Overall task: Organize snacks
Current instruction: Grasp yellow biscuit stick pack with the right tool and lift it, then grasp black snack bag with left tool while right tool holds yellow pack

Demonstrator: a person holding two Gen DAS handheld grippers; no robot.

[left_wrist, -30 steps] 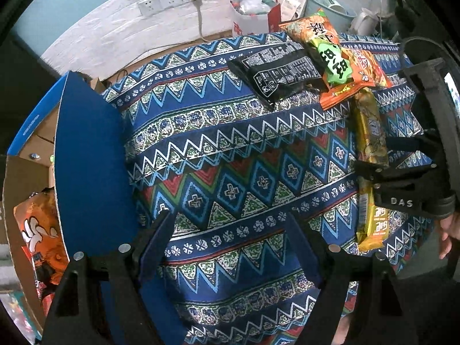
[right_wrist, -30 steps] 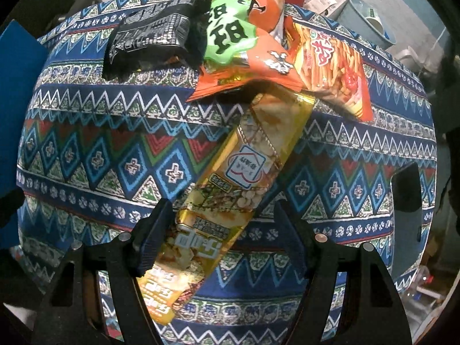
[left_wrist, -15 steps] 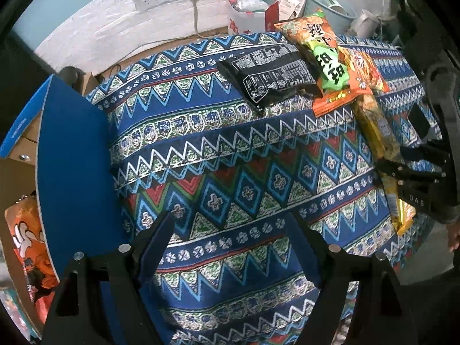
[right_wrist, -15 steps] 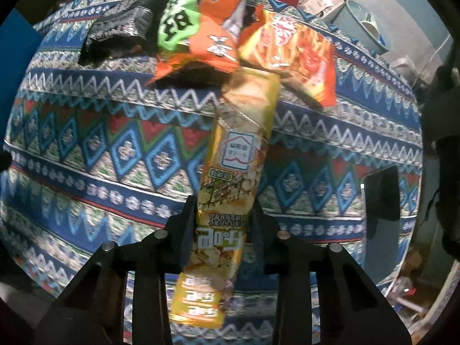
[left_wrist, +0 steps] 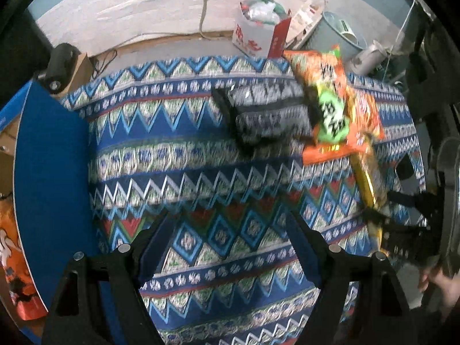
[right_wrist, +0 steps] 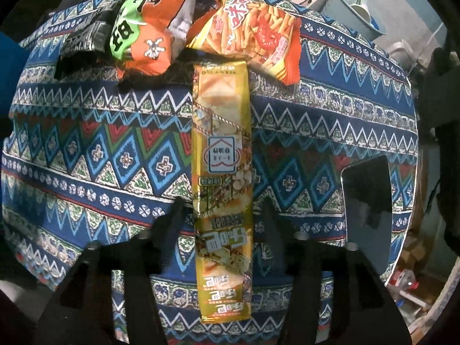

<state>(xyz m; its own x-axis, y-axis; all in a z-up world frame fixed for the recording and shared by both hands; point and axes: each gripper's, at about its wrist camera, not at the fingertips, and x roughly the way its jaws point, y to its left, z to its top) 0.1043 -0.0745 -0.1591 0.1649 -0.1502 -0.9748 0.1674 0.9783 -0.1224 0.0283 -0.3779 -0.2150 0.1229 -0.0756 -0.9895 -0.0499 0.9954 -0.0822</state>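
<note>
Whereas half a second ago the right gripper (right_wrist: 220, 215) was pinched narrowly on the long yellow biscuit pack (right_wrist: 222, 172), its jaws have just been opening and are now standing apart on either side of it, with dark gaps showing between each finger and the wrapper; no pad is pressing on the pack. The pack, slanted a second ago, is now lying straight between the jaws on the patterned tablecloth (right_wrist: 86, 155), its near end reaching toward the near edge of the tabletop and its far end touching the orange fries bag (right_wrist: 253, 31). The orange-and-green snack bag (right_wrist: 143, 28) and the black snack packet (right_wrist: 86, 37) are lying just beside it toward the far edge.

The left gripper (left_wrist: 227, 230) is hanging wide open over bare cloth near the tabletop's middle, nothing between its jaws. The cloth pattern beneath it is sitting differently than before, and the view is blurring. A blue box flap (left_wrist: 51, 178) is standing at the left edge, with an orange bag (left_wrist: 14, 258) inside the box.
</note>
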